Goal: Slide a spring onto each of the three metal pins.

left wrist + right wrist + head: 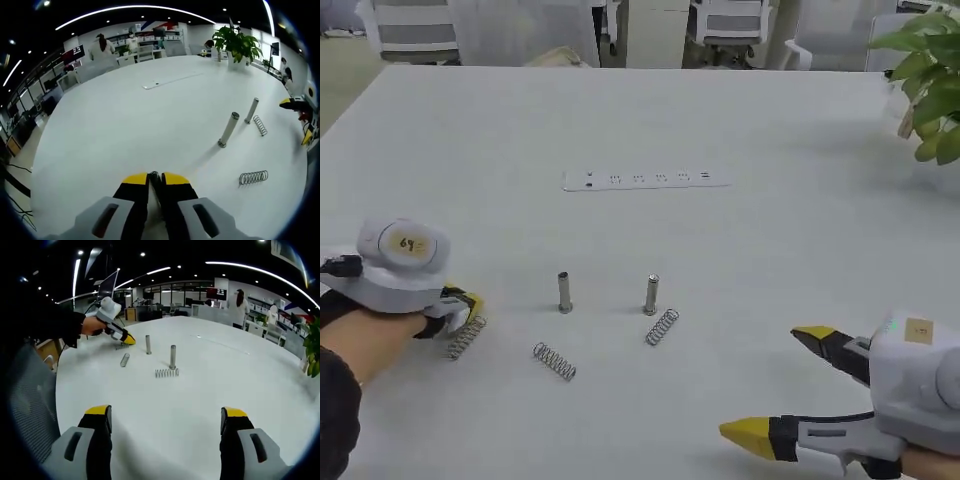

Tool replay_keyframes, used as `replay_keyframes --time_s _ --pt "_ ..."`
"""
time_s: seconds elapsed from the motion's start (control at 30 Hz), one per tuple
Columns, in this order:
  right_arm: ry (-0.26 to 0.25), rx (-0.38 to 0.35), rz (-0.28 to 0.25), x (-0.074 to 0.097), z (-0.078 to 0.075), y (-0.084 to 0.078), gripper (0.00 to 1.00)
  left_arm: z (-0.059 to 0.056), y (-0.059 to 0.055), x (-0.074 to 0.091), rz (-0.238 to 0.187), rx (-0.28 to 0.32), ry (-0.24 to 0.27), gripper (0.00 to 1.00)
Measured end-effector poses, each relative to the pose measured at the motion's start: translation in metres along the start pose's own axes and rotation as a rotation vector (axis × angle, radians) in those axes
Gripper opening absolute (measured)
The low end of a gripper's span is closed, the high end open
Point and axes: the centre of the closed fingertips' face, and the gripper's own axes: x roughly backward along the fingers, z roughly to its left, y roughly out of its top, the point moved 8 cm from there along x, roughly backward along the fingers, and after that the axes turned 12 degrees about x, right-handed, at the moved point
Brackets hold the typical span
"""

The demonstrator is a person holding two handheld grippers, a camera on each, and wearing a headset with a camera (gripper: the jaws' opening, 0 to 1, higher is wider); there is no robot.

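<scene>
Two metal pins [564, 292] [651, 294] stand upright on the white table [720, 250]. One spring [662, 327] lies beside the right pin and another spring [554, 361] lies in front of the left pin. A third spring [466, 337] slants down from the tips of my left gripper [470, 305], which is shut on its end; a small grey bit shows between the yellow tips of that gripper [154, 178]. My right gripper [775, 385] stands wide open at the near right, nothing in it [166, 413]. The right gripper view has the pins [148, 344] [172, 356] and the nearest spring [167, 372].
A white power strip [645, 179] lies flat behind the pins. A potted plant [930, 90] stands at the far right edge. Office chairs [415, 30] line the far side of the table.
</scene>
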Motion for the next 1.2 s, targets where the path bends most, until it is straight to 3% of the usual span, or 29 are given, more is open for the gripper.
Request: replay_keyframes --time_s 0.43,1.2 --pt "-0.005 -0.002 -0.006 0.001 -0.001 0.001 0.89 0.0 0.001 0.0 0.012 0.014 -0.01 0.0" --pt "-0.009 0.02 -0.025 0.003 -0.001 0.01 0.89 -0.002 0.012 0.027 -0.037 0.046 -0.027 0.0"
